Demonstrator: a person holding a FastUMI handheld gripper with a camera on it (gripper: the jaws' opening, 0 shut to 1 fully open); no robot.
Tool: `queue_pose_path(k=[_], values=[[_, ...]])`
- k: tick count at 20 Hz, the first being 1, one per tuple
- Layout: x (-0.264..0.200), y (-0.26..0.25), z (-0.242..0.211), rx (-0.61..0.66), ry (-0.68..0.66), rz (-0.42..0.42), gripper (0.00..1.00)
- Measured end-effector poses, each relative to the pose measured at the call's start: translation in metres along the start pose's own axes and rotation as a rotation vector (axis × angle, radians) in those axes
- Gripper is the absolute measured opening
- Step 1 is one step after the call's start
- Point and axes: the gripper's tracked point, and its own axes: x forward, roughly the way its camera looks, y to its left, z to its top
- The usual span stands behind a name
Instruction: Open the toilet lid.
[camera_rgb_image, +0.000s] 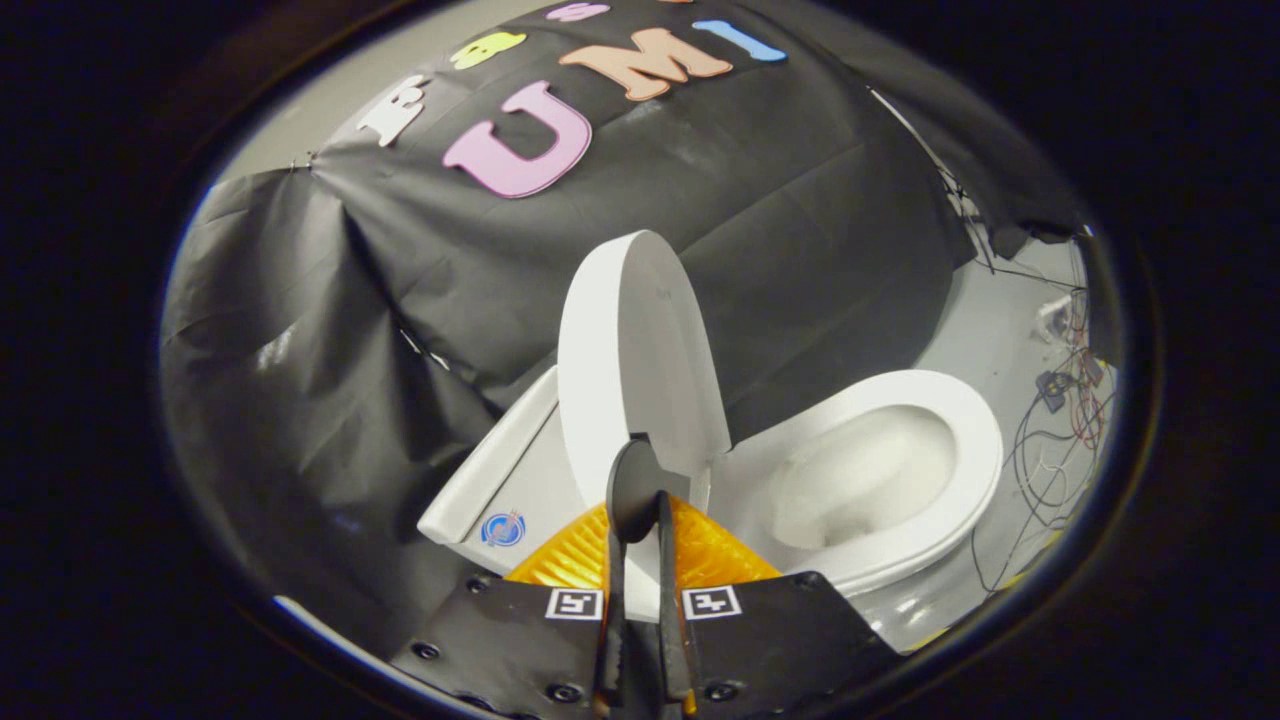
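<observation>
The white toilet lid (630, 340) stands raised, nearly upright, between the cistern (480, 480) and the open bowl. The seat ring (975, 470) lies flat around the bowl (860, 480), which is uncovered. My gripper (647, 488) sits at the lid's near edge with its fingers (634, 480) drawn close together. A thin strip of white, the lid's rim, shows between them, so they appear shut on that rim. The fingers cover the part of the lid behind them.
Black cloth forms the booth's wall behind the toilet. Loose cables (1050, 450) trail over the grey floor beyond the bowl. A blue round sticker (503, 528) marks the cistern top.
</observation>
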Motion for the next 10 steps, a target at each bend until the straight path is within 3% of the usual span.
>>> queue_pose_path(k=[10], values=[[0.013, 0.033, -0.006, -0.042, -0.031, 0.037, 0.15]])
